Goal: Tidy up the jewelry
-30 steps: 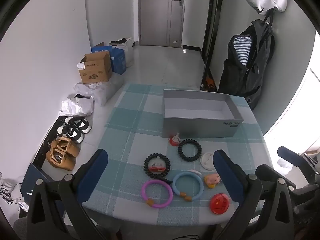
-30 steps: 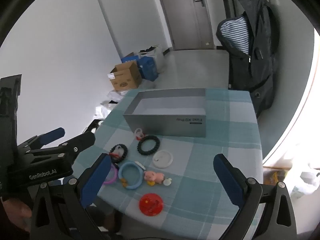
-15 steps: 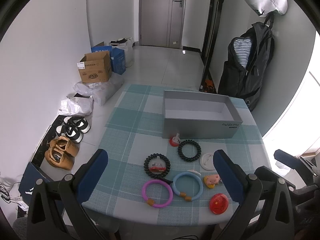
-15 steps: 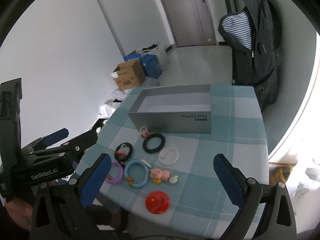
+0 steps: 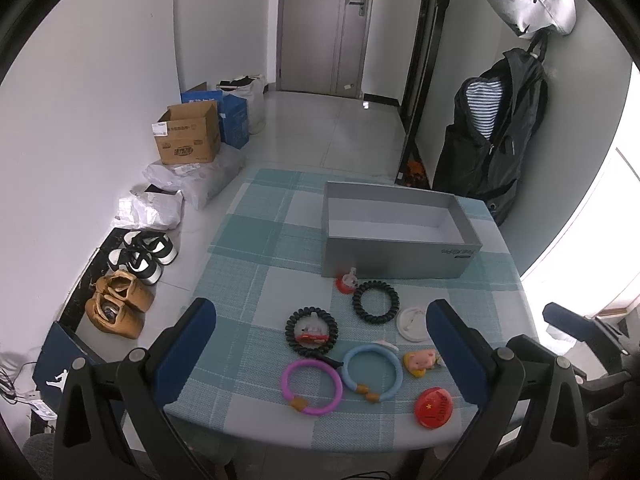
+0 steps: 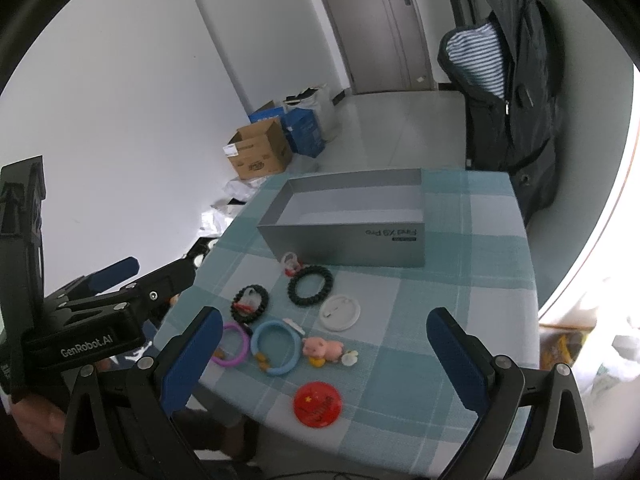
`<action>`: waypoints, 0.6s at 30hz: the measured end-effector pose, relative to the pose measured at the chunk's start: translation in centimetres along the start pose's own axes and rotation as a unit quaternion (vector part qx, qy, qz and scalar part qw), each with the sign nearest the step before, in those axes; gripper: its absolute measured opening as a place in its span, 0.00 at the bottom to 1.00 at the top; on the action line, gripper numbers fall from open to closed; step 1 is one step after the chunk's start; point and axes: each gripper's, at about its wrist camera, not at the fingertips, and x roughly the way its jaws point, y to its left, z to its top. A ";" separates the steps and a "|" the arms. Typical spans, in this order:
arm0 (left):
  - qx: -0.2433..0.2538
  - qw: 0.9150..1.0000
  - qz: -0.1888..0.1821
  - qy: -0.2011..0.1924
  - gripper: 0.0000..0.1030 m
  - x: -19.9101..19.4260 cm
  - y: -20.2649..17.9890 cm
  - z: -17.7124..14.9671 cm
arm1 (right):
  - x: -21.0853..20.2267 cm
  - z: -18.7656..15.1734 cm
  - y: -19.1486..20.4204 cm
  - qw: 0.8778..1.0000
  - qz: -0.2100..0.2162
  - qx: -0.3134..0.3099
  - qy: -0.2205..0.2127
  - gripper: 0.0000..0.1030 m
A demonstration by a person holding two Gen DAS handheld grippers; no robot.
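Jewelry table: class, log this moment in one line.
left gripper: open, empty | right gripper: open, empty | grey box: empty | purple ring, blue ring: on tablecloth

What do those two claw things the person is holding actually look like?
Both are matte black frames with silver screw heads and two fingers tipped with blue pads. Seen from the right gripper, the left gripper bears white "GenRobot.AI" lettering on its side. A bare hand grips it.

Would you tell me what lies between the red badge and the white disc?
The pink pig charm lies between the red badge and the white disc, clearest in the left wrist view.
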 end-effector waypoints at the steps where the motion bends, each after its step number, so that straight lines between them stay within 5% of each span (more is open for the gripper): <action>1: 0.000 1.000 -0.001 -0.001 0.99 0.0 0.0 0.0 | 0.0 0.0 0.0 1.000 0.000 0.000 0.000 0.99; 18: -0.004 1.000 -0.013 0.009 0.99 0.1 0.4 -0.2 | 0.3 0.0 0.2 1.000 0.008 0.000 -0.003 0.99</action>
